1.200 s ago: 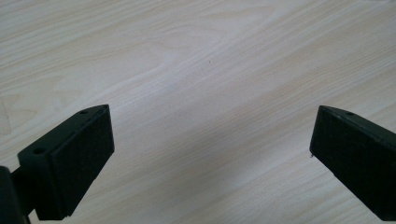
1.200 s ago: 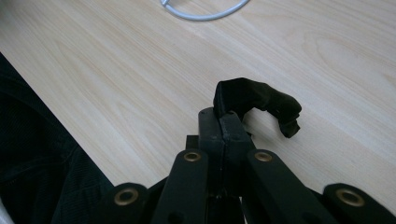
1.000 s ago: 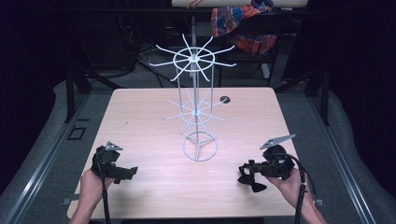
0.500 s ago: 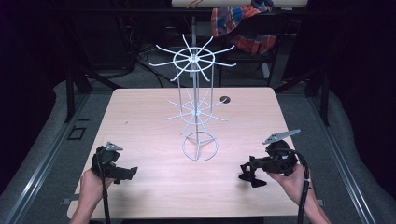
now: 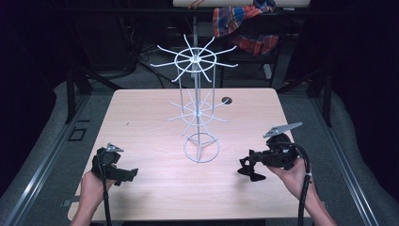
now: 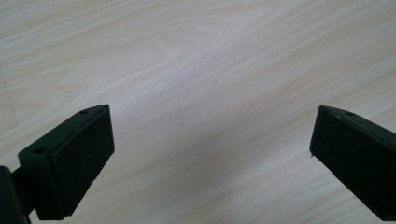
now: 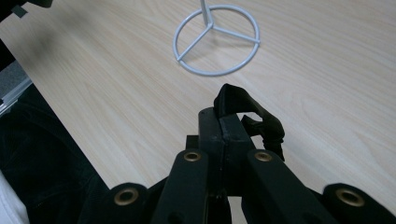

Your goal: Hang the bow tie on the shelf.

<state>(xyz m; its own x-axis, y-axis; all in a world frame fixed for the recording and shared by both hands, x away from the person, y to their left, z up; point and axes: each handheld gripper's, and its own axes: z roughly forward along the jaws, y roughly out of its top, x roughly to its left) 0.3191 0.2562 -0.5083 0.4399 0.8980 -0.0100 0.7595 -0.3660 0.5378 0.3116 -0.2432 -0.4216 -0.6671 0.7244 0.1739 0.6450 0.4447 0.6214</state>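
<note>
On the floor stands a light wooden table, and dark space lies around it. Behind the table, far from the person, a checked cloth in red and blue hangs over something dark.

Near the middle of the table stands a white wire rack. It has a thin upright pole, two levels of spokes that point outward, and a round ring base with three bars inside. The base rests flat on the wood. A small dark hole is in the tabletop just behind the rack, a little to the right.

At the near left corner, the left hand holds the left gripper low over the table. In the left gripper view its jaws are spread wide, with only bare wood between them.

At the near right side, the right hand holds the right gripper, which points toward the rack base but stays apart from it. In the right gripper view its jaws are pressed together on a small black thing, soft and folded, maybe a band or a strap; I cannot tell exactly what it is. It sticks out past the jaw tips, above the wood.
</note>
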